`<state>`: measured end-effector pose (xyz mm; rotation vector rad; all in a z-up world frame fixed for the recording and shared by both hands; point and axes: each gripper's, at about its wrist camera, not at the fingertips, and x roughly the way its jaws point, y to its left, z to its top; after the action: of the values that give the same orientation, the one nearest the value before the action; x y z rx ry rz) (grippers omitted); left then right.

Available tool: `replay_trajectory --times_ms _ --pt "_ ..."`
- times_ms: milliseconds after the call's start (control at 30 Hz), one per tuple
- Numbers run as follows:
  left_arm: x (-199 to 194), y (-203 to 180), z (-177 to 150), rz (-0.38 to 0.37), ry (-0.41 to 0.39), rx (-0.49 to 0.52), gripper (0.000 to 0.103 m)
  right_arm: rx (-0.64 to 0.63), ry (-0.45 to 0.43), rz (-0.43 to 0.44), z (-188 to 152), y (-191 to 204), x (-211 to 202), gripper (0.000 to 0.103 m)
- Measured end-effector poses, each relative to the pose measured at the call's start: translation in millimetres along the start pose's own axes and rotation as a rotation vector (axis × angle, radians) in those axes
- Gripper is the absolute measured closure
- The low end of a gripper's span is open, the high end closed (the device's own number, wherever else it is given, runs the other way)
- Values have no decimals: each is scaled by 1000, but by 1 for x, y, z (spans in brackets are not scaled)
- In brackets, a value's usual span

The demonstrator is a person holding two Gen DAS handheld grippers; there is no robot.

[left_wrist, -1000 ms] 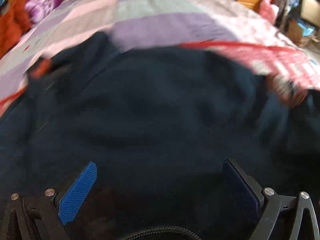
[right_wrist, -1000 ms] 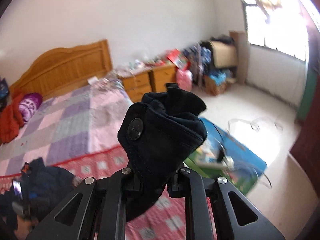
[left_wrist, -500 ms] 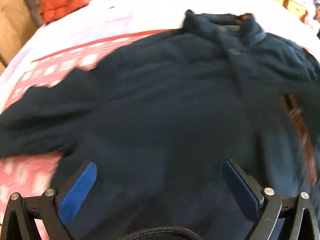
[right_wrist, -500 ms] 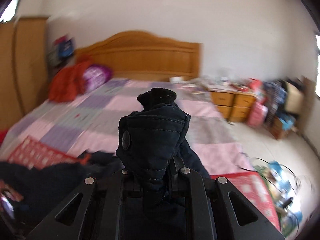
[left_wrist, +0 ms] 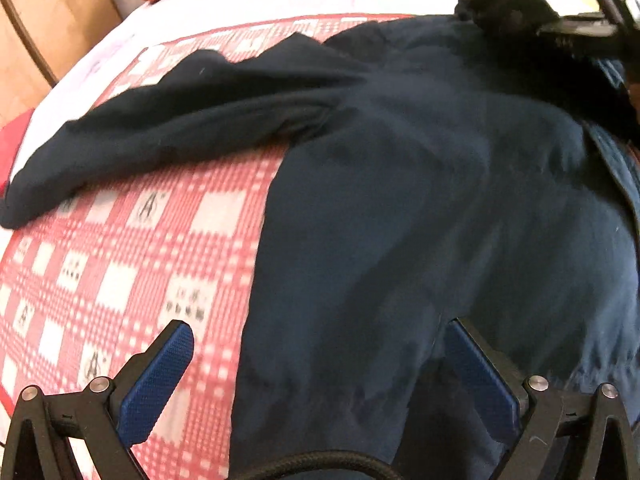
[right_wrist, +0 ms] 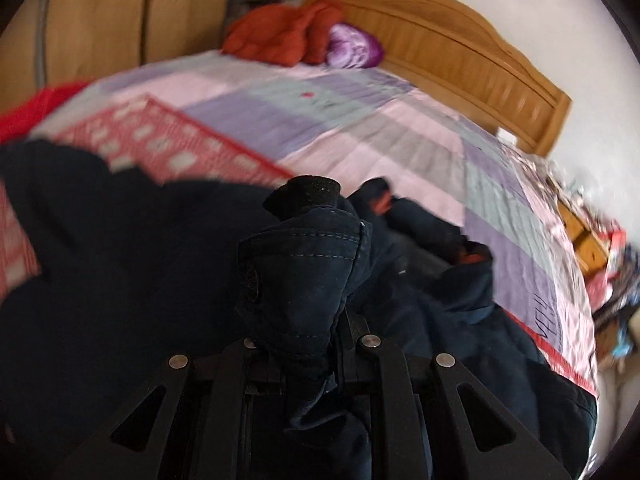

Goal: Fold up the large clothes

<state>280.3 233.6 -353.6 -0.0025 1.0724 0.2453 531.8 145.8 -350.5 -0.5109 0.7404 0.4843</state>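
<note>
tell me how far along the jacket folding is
Done: the dark navy jacket is spread on the red checked cloth, one sleeve still stretched out. In hand: the right gripper is clamped on the cuff; the left gripper hangs open above the hem. Left: no fold shows yet.

Open red-and-white checked cloth (left_wrist: 120,264) ahead of the left gripper (left_wrist: 316,376), bare up to the jacket's outstretched sleeve (left_wrist: 160,140), which bars the way across toward the bed's left edge. Dark jacket (left_wrist: 420,200) filling the middle and right. Beyond the collar, a broad free stretch of pink and purple quilt (right_wrist: 360,128) reaching to the headboard (right_wrist: 460,56). At the head-end corner, blocked by a heap of red clothing (right_wrist: 280,36) and a purple bundle (right_wrist: 352,46). Wooden wardrobe (right_wrist: 100,28) hard along the bed's left side. Right edge hemmed by a cluttered wooden bedside cabinet (right_wrist: 580,236).
</note>
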Motion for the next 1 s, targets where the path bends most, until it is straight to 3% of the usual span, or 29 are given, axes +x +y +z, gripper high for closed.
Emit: replay_trajectory --times_ms 200,500,733,833,933,1000 --pt "5 -4 -5 -23 -2 -31 0 -43 -11 -28 -8 9 -3 85" --pt "-4 -15 5 -36 -31 5 0 -189 -8 6 -24 27 -21 84" --pt "-5 -22 12 -41 -28 7 0 -190 40 59 -32 37 -24 75" --pt "-7 -26 16 -48 -34 13 0 -134 80 89 -30 36 -27 72" --pt "-8 -31 19 -54 -37 18 0 -69 115 168 -32 33 -32 66" --pt "-7 -34 23 -64 -28 17 0 -113 157 172 -39 39 -29 29"
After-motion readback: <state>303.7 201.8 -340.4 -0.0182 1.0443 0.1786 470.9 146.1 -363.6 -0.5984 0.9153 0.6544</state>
